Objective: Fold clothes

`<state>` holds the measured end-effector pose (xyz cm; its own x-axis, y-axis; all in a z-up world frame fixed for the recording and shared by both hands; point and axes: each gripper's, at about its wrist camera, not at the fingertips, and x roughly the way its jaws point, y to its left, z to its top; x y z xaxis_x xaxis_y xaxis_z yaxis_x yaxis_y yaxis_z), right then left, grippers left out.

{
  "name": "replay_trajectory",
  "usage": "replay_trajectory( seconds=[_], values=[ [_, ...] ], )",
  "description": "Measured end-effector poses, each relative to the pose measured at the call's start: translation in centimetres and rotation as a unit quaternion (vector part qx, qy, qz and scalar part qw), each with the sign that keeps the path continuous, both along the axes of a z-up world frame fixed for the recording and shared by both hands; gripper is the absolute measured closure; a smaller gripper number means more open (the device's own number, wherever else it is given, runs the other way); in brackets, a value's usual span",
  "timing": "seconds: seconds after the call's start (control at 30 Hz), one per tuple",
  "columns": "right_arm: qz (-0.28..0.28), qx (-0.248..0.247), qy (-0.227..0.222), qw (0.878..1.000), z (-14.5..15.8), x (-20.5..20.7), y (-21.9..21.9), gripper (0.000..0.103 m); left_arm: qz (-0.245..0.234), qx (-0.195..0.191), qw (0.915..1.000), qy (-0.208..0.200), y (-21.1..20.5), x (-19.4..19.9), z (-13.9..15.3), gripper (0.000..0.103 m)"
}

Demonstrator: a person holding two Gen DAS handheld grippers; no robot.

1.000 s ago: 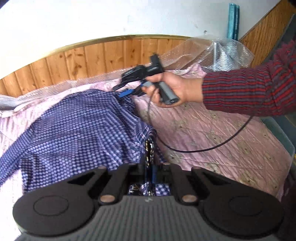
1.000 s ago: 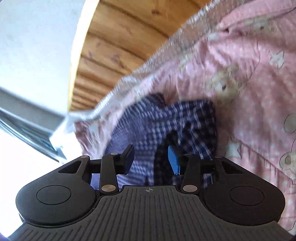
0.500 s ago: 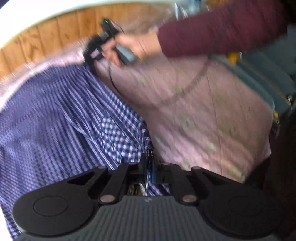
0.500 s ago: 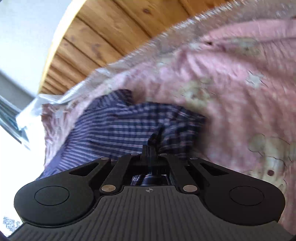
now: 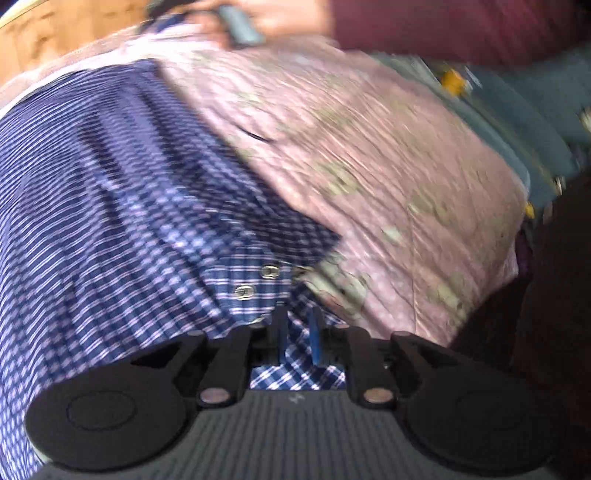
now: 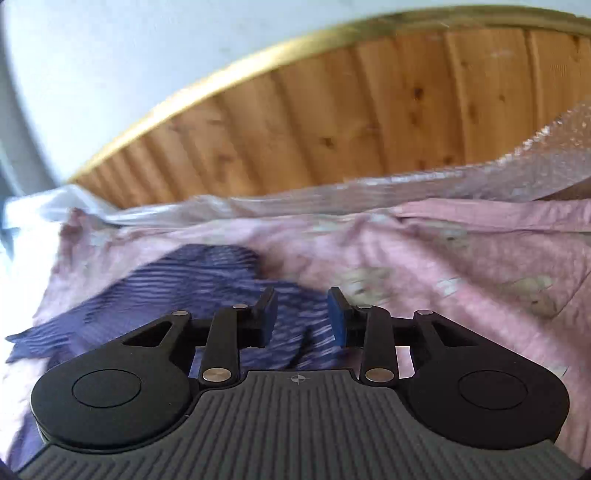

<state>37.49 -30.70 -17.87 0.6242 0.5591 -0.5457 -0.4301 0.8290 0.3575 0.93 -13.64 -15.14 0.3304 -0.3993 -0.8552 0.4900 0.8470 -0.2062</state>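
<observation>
**Checked shirt under both tongs, one pair parting over its corner**

In the left wrist view the blue-and-white checked shirt filled the left and middle of the frame, spread over a pink quilted bed cover that took the right half. A corner of the shirt with two metal snap buttons lay just above the left tongs, and checked cloth ran down between the two blue pads at the bottom centre. The jaws stood narrow and had just been opening; cloth was still between them, though the blur made it hard to tell whether the pads pressed on it. At the top edge a hand in a dark red sleeve gripped a grey handle, near the shirt's far end.

In the right wrist view the right tongs stood partly apart, their jaws having just been opening, with nothing caught between the blue pads. The shirt lay blurred below and to the left of them, reaching toward the lower left of the frame on the pink cover. Clear bubble wrap lined the cover's far edge, under a wooden panelled wall across the upper frame.
</observation>
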Motion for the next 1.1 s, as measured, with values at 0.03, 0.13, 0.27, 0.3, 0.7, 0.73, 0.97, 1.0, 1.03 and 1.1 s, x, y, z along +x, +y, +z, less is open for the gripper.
replay_trajectory(
  seconds=[0.03, 0.13, 0.27, 0.3, 0.7, 0.73, 0.97, 1.0, 1.03, 1.1],
  values=[
    [0.018, -0.001, 0.005, 1.0, -0.1, -1.3, 0.3, 0.07, 0.025, -0.019, 0.9995, -0.002, 0.7, 0.5, 0.3, 0.089],
    [0.046, -0.007, 0.04, 0.998, -1.7, -5.3, 0.7, 0.068, 0.085, -0.069, 0.994, 0.008, 1.8, 2.2, -0.4, 0.074],
    [0.037, 0.009, 0.107, 0.993, -4.6, -12.4, -1.1, 0.068, 0.145, -0.127, 0.9796, 0.056, 2.2, 3.8, -3.3, 0.04],
    [0.036, 0.009, 0.12, 0.992, -4.9, -14.2, -1.7, 0.068, 0.155, -0.137, 0.9761, 0.066, 2.0, 3.9, -4.0, 0.04],
    [0.119, -0.033, 0.183, 0.975, -6.0, -28.0, -1.1, 0.072, 0.24, -0.103, 0.9647, 0.037, 4.2, 3.4, -3.2, 0.103],
    [0.127, -0.039, 0.185, 0.974, -6.0, -28.5, -0.7, 0.072, 0.249, -0.096, 0.9628, 0.041, 4.6, 3.1, -3.4, 0.103],
    [0.104, -0.092, 0.151, 0.979, -5.1, -31.6, -0.6, 0.061, 0.293, -0.198, 0.9291, 0.109, 4.6, 2.0, -6.1, 0.034],
    [0.105, -0.1, 0.154, 0.977, -5.2, -32.0, -0.6, 0.061, 0.299, -0.205, 0.9252, 0.111, 4.2, 2.0, -6.8, 0.034],
    [0.109, -0.111, 0.152, 0.976, -5.3, -32.4, -0.4, 0.059, 0.307, -0.207, 0.9226, 0.109, 4.0, 1.9, -7.2, 0.04],
    [0.116, -0.131, 0.147, 0.974, -5.2, -33.1, -0.1, 0.069, 0.324, -0.206, 0.9188, 0.092, 3.6, 1.7, -7.9, 0.077]
  ],
)
